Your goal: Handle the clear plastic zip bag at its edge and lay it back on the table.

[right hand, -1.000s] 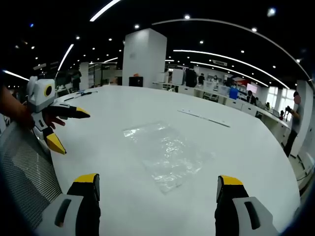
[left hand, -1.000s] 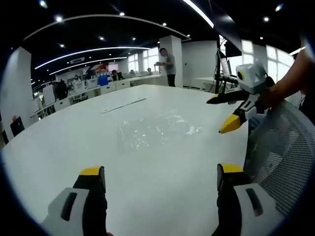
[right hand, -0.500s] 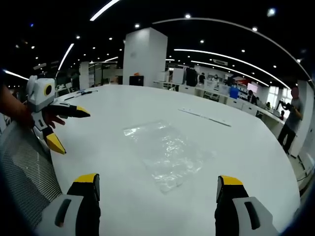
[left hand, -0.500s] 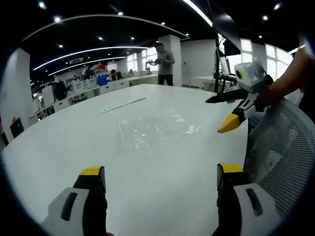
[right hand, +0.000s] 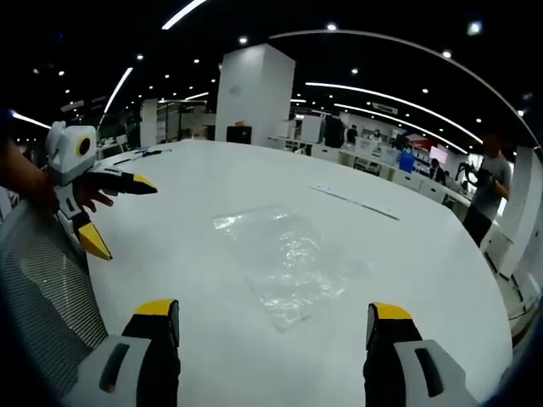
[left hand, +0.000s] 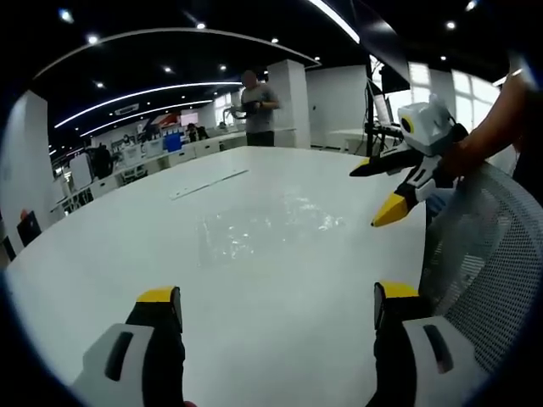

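A clear plastic zip bag (left hand: 267,226) lies flat and crinkled on the white table (left hand: 127,246), and it appears again in the right gripper view (right hand: 288,261). My left gripper (left hand: 276,307) hovers open above the near table edge, well short of the bag. My right gripper (right hand: 271,322) is also open, just short of the bag's near edge. Each gripper appears in the other's view, held by a hand: the right one (left hand: 382,188) at the bag's right, the left one (right hand: 114,212) at the bag's left. Both have empty jaws.
A thin clear strip (left hand: 209,181) lies on the table beyond the bag. A mesh chair back (left hand: 492,263) stands at the table's near edge (right hand: 38,280). A person (left hand: 256,106) walks past the far side. Desks and pillars fill the background.
The person in the background has walked along behind the far edge of the table. Both grippers have shifted only slightly; the bag lies as before.
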`<control>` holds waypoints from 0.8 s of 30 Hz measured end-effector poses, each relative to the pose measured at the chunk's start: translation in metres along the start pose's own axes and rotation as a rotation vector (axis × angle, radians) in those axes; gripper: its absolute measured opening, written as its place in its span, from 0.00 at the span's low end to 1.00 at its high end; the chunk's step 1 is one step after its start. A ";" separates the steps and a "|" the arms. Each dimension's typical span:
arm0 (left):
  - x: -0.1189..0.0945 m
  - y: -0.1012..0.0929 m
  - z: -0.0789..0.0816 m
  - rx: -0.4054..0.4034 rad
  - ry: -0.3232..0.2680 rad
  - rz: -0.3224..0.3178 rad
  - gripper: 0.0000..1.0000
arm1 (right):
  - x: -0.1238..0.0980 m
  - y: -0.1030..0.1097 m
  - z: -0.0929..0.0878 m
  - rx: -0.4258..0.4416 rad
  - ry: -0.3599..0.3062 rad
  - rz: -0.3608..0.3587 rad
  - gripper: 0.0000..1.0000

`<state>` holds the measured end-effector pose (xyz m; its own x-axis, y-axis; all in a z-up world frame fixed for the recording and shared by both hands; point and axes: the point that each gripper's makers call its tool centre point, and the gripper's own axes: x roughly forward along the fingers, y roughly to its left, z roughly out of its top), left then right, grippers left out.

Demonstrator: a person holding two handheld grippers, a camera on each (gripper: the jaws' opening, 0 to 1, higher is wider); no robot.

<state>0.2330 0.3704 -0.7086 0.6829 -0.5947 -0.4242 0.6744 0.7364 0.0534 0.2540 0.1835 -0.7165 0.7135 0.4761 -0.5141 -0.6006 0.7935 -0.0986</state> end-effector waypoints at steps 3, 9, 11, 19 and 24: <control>-0.001 -0.002 0.002 0.003 -0.001 0.000 0.93 | 0.000 -0.005 0.001 0.004 -0.009 -0.013 0.91; -0.001 -0.002 0.004 0.002 -0.006 -0.002 0.94 | -0.001 -0.009 0.000 -0.009 0.001 -0.019 0.89; -0.001 -0.003 0.004 0.003 -0.007 -0.004 0.94 | -0.002 -0.011 0.000 -0.010 0.000 -0.023 0.89; -0.001 -0.002 0.003 0.008 -0.005 -0.009 0.94 | -0.008 -0.017 -0.001 -0.055 0.028 -0.015 0.85; -0.001 -0.004 0.003 0.010 -0.004 -0.014 0.94 | -0.008 -0.021 -0.005 -0.119 0.055 0.012 0.81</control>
<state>0.2305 0.3669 -0.7055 0.6744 -0.6065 -0.4210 0.6869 0.7245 0.0566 0.2587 0.1610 -0.7146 0.6873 0.4613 -0.5611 -0.6496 0.7360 -0.1906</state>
